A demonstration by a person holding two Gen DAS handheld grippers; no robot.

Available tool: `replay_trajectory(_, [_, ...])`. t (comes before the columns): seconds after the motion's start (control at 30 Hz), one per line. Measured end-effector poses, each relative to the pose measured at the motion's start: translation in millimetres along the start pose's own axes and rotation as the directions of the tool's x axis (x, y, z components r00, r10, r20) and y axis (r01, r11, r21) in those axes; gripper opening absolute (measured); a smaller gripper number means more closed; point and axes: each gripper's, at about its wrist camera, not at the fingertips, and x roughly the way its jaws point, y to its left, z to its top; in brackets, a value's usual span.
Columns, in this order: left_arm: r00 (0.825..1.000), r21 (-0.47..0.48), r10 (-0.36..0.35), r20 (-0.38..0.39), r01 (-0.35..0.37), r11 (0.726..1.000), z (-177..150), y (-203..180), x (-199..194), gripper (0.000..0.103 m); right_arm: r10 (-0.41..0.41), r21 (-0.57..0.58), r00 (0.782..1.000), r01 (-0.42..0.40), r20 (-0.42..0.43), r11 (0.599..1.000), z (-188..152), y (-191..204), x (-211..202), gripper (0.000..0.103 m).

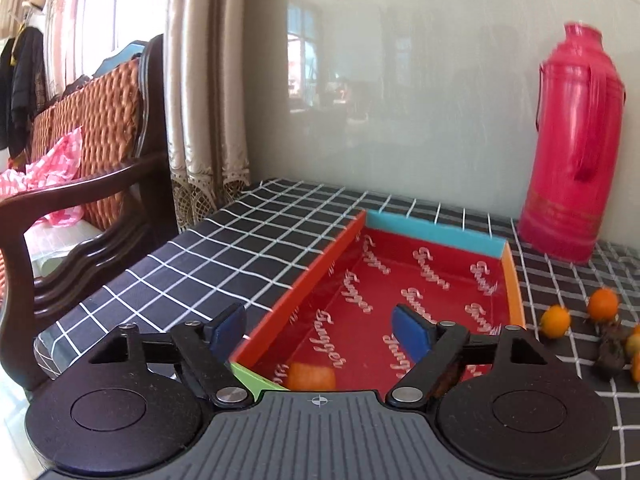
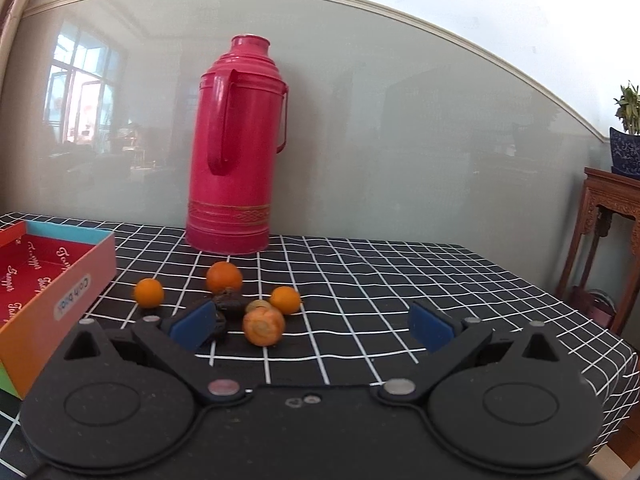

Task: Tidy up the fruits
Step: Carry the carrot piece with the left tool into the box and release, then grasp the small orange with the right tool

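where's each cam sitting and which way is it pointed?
Left wrist: on the left tongs, open, facing down into the red box with one orange inside; chair at left. Only the tongs show.
Right wrist: on the right tongs, open, facing the loose oranges on the checked tablecloth. Only the tongs show.
Shared: box, pink thermos, loose oranges, tablecloth, wall.

Tall pink plastic thermos flask (image 2: 232,148) upright at back of black white-grid cloth tabletop (image 2: 400,280), against glossy grey wall panel (image 2: 400,120). Dark wooden armchair with orange woven cushion (image 1: 92,128) left, beige curtain (image 1: 200,80); carved wooden stand (image 2: 608,216) right.
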Motion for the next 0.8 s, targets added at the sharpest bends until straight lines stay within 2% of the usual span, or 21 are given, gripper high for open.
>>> replay_trajectory(0.2, [0.999,-0.037,0.01,0.045,-0.008,0.999,3.2,30.6,-14.9,0.084,0.072,0.016,0.997,-0.071,-0.031,0.997,1.2,11.3,7.8,0.097])
replay_trajectory(0.47, [0.997,-0.095,0.077,0.015,-0.076,0.993,-8.4,68.8,-10.3,0.092,0.121,0.009,0.991,-0.121,-0.05,0.993,3.9,31.4,13.6,0.097])
replay_trajectory(0.57, [0.99,-0.117,0.141,0.031,-0.136,0.984,-14.4,80.0,-12.9,0.103,0.171,0.013,0.984,-0.171,-0.055,0.985,6.4,39.5,15.9,0.097])
replay_trajectory(0.7, [0.978,-0.151,0.207,0.039,-0.199,0.968,-17.4,96.7,-10.3,0.103,0.258,0.005,0.964,-0.258,-0.059,0.966,10.6,54.2,20.2,0.095])
replay_trajectory(0.8, [0.973,-0.171,0.23,0.008,-0.226,0.959,-19.5,107.9,-3.8,0.103,0.286,-0.013,0.955,-0.288,-0.075,0.958,13.0,65.7,26.6,0.094])
